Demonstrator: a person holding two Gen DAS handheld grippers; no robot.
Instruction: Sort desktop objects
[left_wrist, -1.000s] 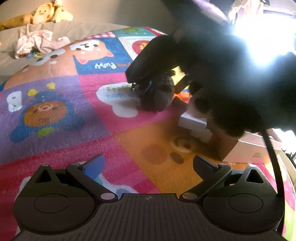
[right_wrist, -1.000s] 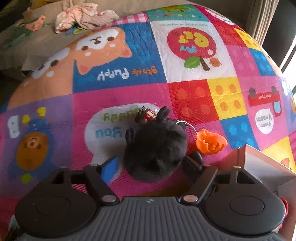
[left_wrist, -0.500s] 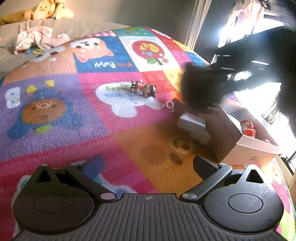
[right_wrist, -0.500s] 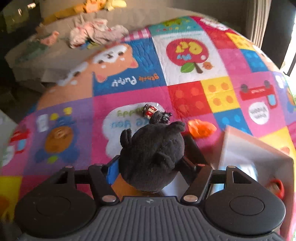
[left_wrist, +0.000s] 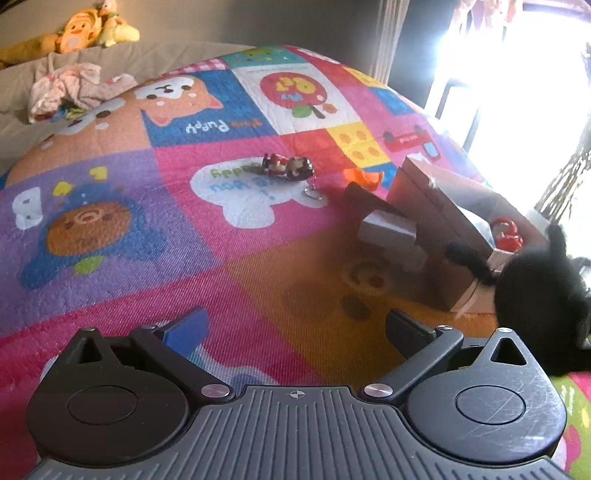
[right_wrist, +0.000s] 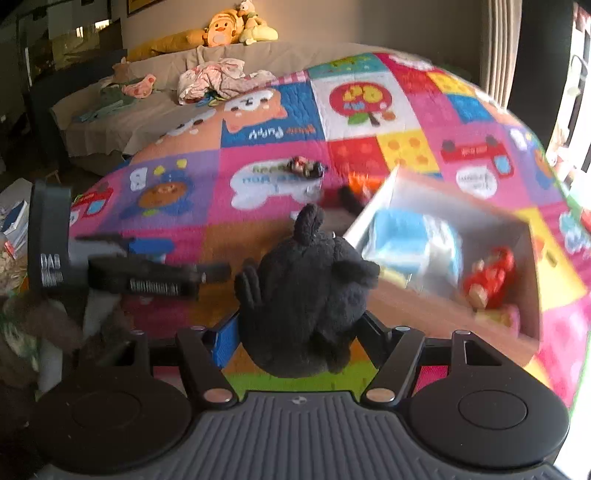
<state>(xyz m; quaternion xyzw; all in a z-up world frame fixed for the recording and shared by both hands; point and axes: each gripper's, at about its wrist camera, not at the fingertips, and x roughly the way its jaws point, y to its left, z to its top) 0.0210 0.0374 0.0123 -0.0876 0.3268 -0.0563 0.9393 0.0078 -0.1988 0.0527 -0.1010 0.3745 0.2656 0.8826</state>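
A black plush toy (right_wrist: 310, 299) is pinched between the closed-in fingers of the right gripper (right_wrist: 299, 332) and is held above the colourful patchwork mat (right_wrist: 258, 177), just left of the open cardboard box (right_wrist: 524, 258). In the left wrist view the same plush is seen at the right edge, beside the box's near corner. Inside the box a red figure (right_wrist: 491, 277) and a blue-and-white item (right_wrist: 406, 240) can be made out, though blurred. The left gripper (left_wrist: 295, 325) is spread wide with nothing between its fingers, low over the mat's orange patch. A small figurine keychain (left_wrist: 288, 168) is lying on the white speech-bubble print farther off, and an orange toy (left_wrist: 364, 179) is seen to its right, close behind the box's far flap.
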